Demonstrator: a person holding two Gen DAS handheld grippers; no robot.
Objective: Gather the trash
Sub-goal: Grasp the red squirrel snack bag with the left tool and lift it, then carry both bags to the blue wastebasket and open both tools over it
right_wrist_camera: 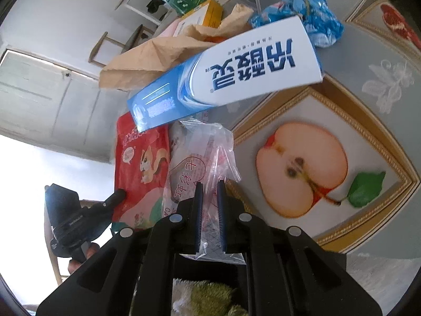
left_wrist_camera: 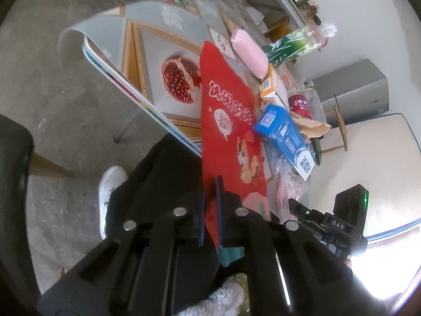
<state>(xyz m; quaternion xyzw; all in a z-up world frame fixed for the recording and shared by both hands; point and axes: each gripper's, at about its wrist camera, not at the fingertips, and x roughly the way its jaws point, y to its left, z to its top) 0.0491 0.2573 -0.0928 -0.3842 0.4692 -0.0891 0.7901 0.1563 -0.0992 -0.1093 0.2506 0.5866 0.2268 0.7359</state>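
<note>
My left gripper (left_wrist_camera: 210, 210) has its jaws pinching the one red snack bag (left_wrist_camera: 229, 121) at the table (left_wrist_camera: 147, 52) edge, my right gripper (right_wrist_camera: 210, 210) pinches the one clear plastic bag (right_wrist_camera: 208, 147) beside it, one blue-white box (right_wrist_camera: 236, 71) lies above both, and only the left view shows my white shoe (left_wrist_camera: 110, 187).

Fruit-print tablecloth (right_wrist_camera: 368, 52), concrete floor (left_wrist_camera: 52, 92), white shoe (left_wrist_camera: 110, 184), grey cabinet (left_wrist_camera: 355, 87), wood chair (right_wrist_camera: 115, 44)

The left gripper (left_wrist_camera: 210, 210) jaws pinch the red bag (left_wrist_camera: 226, 121); a blue box (left_wrist_camera: 284, 137) lies just beside it on the bench (left_wrist_camera: 158, 39).
</note>
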